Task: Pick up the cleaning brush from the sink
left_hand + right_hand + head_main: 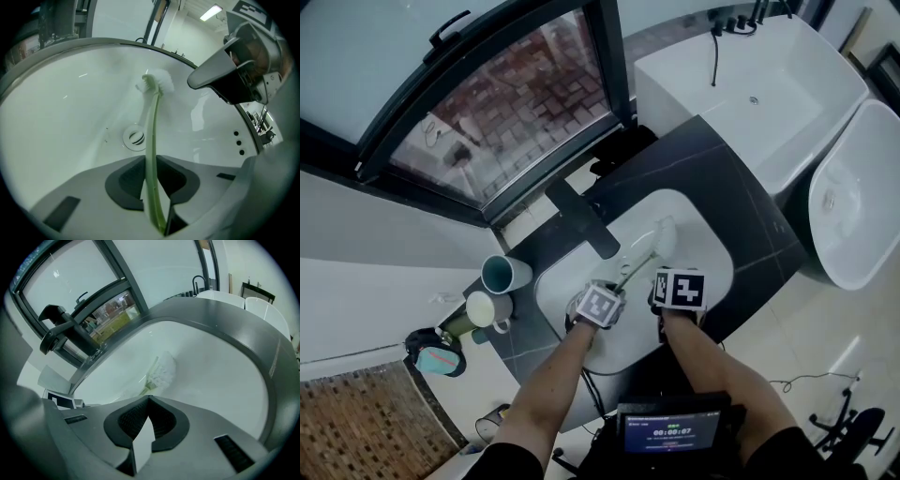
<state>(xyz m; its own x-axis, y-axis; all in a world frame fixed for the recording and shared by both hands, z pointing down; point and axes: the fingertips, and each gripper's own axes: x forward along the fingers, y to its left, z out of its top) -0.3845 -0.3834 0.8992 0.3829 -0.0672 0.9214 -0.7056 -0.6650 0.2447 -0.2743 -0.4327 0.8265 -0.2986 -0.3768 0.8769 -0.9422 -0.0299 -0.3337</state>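
Left gripper [150, 161]: my jaws are clamping partway closed on the cleaning brush [151, 126], with the pads pressing its thin green handle from both sides. The handle is running straight out ahead from between the pads, and the white bristle head is sitting at the far end, down in the sink [65, 108]. The drain [135, 138] is lying just left of the handle, a little past my tips. The faucet [213, 77] is hanging ahead, up and to the right. Right gripper [149, 400]: my jaws are sitting closed tip to tip, gripping nothing. The brush head is lying just ahead of them, slightly right, in the basin.
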